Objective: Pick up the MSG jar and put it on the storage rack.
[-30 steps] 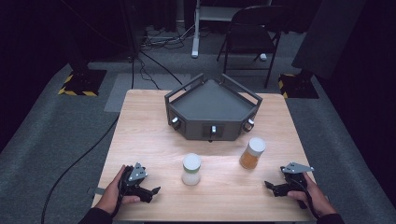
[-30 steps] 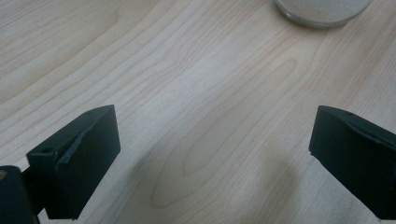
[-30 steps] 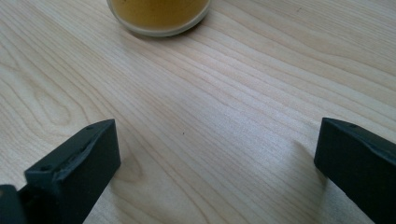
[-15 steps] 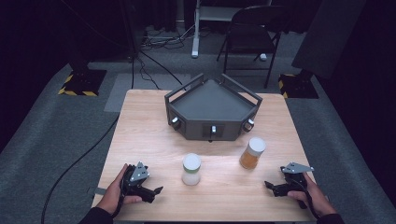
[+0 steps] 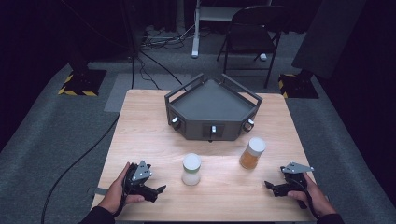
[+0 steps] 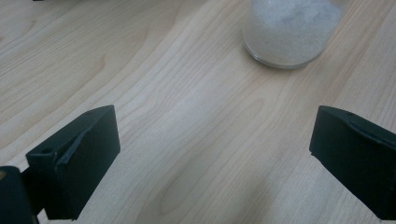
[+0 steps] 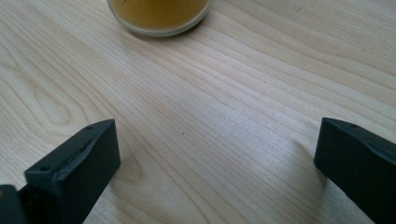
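Resting both grippers low on the table [image 5: 140,121], we are holding the jaws of each spread wide and empty — the white jar [image 6: 292,30] is standing upright ahead of the left gripper [image 6: 212,154], the amber jar [image 7: 159,14] ahead of the right gripper [image 7: 217,158], both apart.

Pale wooden desk [image 5: 140,126] on grey carpet [image 5: 56,135]; black folding chair [image 5: 250,25] behind; hazard-striped stand bases [image 5: 77,86] at both sides; cables [image 5: 154,60] across floor; dark surroundings.
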`<action>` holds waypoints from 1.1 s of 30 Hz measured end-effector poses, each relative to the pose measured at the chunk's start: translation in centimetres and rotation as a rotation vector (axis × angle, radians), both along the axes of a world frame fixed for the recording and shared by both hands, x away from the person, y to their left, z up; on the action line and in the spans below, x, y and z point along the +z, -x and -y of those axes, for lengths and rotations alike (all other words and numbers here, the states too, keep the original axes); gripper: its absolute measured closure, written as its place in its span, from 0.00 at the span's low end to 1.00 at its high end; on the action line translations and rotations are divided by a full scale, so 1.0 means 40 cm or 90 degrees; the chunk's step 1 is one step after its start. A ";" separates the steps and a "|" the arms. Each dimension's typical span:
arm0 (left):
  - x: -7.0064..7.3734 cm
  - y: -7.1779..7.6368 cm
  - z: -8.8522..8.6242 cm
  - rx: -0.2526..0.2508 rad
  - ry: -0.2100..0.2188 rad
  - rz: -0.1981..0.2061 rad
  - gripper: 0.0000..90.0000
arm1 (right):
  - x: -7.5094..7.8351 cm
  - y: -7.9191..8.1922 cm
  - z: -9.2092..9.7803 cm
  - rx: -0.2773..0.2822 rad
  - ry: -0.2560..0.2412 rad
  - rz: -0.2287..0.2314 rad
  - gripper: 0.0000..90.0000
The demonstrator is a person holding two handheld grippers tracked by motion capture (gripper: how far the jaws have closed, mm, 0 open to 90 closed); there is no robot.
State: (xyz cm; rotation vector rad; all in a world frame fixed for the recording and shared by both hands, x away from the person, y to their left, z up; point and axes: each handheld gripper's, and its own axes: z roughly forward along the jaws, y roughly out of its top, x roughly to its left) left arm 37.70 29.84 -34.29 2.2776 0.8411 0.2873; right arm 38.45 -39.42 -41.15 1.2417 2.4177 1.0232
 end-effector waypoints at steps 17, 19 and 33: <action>0.009 -0.012 0.032 -0.031 0.019 0.000 0.02 | 0.000 0.000 0.000 -0.001 0.000 0.000 0.00; 0.010 -0.014 0.035 -0.033 0.025 -0.001 0.02 | 0.000 0.000 0.000 -0.001 0.000 0.000 0.00; 0.017 -0.030 0.060 -0.060 0.053 0.001 0.02 | 0.000 0.000 0.000 -0.001 0.000 0.000 0.00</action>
